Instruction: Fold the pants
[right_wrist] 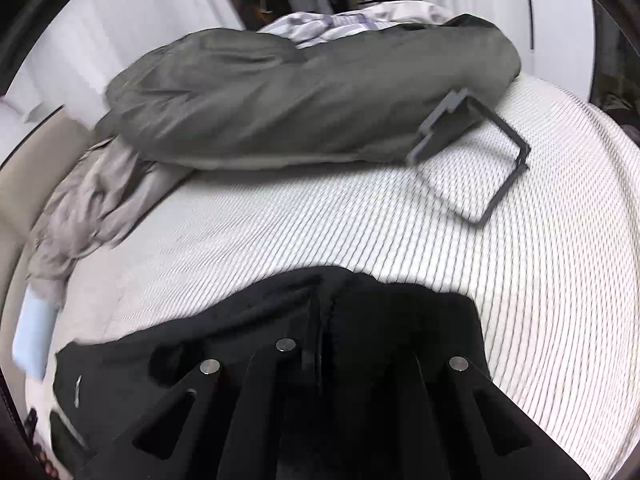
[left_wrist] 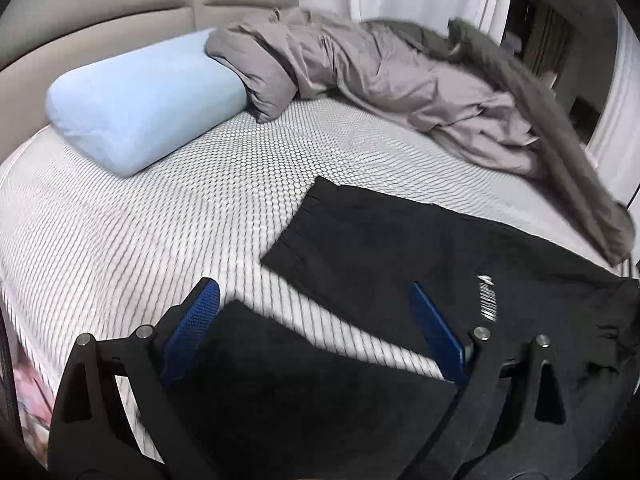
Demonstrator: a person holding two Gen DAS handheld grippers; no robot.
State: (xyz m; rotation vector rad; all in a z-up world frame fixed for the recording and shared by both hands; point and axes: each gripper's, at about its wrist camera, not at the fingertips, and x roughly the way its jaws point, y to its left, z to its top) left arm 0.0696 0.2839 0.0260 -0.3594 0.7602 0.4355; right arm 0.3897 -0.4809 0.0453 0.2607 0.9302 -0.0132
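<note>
Black pants (left_wrist: 380, 248) lie on the white patterned mattress (left_wrist: 160, 220), one leg stretched toward the pillow, with a small white logo (left_wrist: 486, 296) near the waist. A second dark leg (left_wrist: 300, 380) lies under my left gripper (left_wrist: 312, 286), which hovers open with its blue pads (left_wrist: 200, 320) wide apart and nothing between them. In the right wrist view the pants (right_wrist: 180, 340) bunch up toward my right gripper (right_wrist: 320, 352), whose dark fingers stand close together, shut on a ridge of the black cloth. The fingertips are hard to tell from the fabric.
A light blue pillow (left_wrist: 140, 100) lies by the beige headboard (left_wrist: 120, 12). A crumpled grey duvet (left_wrist: 380, 80) and a darker grey cover (right_wrist: 300, 100) fill the far side of the bed. A grey rectangular frame (right_wrist: 480, 168) rests beside the cover.
</note>
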